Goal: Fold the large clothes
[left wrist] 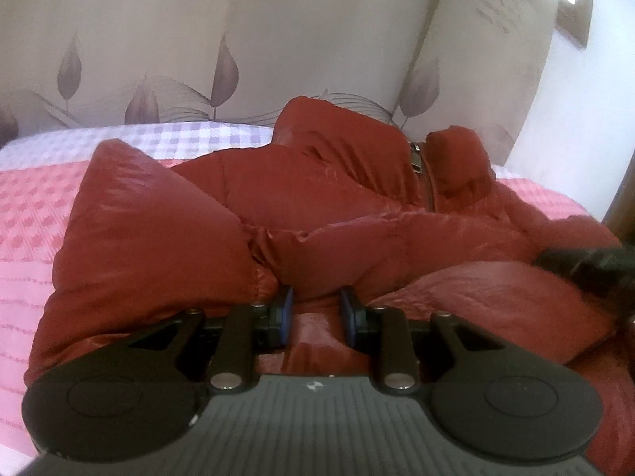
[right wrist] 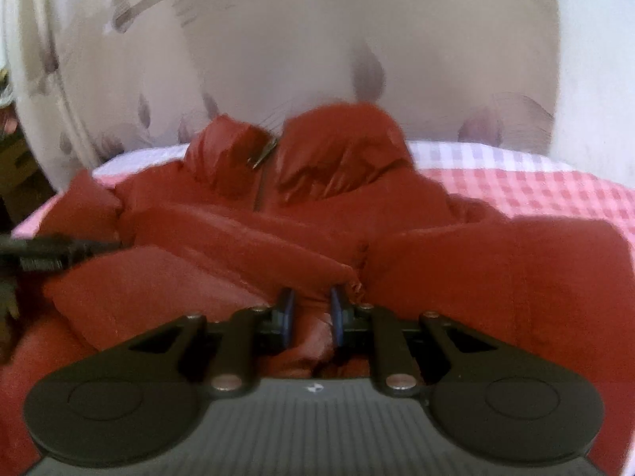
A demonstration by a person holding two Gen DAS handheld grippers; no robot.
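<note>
A puffy red jacket [left wrist: 357, 198] lies bunched on the bed, collar at the far end and zipper [left wrist: 422, 174] running towards me. In the left wrist view my left gripper [left wrist: 317, 305] sits at the jacket's near edge with a fold of red fabric pinched between its blue pads. The right wrist view is blurred. It shows the same jacket [right wrist: 238, 238] with its zipper [right wrist: 262, 182], and my right gripper [right wrist: 312, 309] shut on a ridge of fabric at the near hem. Each gripper shows as a dark shape at the edge of the other's view: the right gripper [left wrist: 587, 265], the left gripper [right wrist: 39, 254].
The jacket rests on a pink and white checked bedcover [left wrist: 31, 218], also seen in the right wrist view [right wrist: 535, 190]. Behind it stands a beige leaf-patterned headboard [left wrist: 278, 39]. A white wall [left wrist: 575, 99] and a wooden edge lie at the right.
</note>
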